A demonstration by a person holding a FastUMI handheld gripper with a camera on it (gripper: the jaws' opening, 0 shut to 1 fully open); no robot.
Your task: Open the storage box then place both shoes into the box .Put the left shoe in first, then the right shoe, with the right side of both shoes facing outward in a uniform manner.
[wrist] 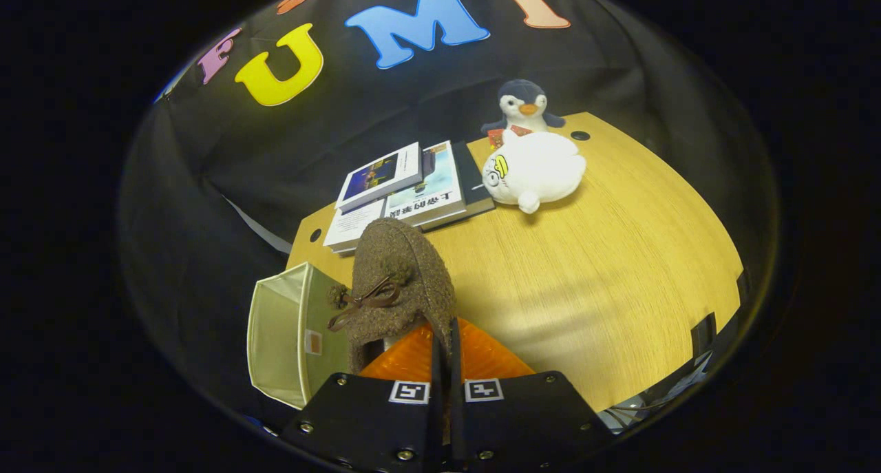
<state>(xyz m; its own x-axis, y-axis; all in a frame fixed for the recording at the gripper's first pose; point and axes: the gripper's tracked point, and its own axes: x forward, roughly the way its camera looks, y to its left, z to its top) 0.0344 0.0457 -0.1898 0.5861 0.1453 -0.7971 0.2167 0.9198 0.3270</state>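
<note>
Gripper view, looking down over a wooden table (606, 266). The gripper (444, 363) has its two fingers drawn nearly together — only a thin slit between them — and they pinch the back rim of a brown woolly shoe (402, 287). The shoe hangs out ahead of the fingers, toe pointing away, with a brown bow and small pompoms (365, 301) on its upper. Whether both fingers truly press on the rim is hard to judge from this angle, but the edge of the shoe runs right into the slit.

Storage box (289, 335): pale, cream-coloured, standing just beside the shoe at the table's near corner, its opening turned sideways so the bare inside walls show. The shoe sits next to the box's wall, not inside it.

Beyond the shoe, at the far side of the table — a spread of books (406, 191), overlapping one another, one lying on top of the rest. Beside the books, a white plush toy (533, 170) lies on its side. Behind it stands a grey penguin toy (522, 104) with an orange beak, upright against the black cloth wall.

The table between the shoe and the toys is bare wood.
</note>
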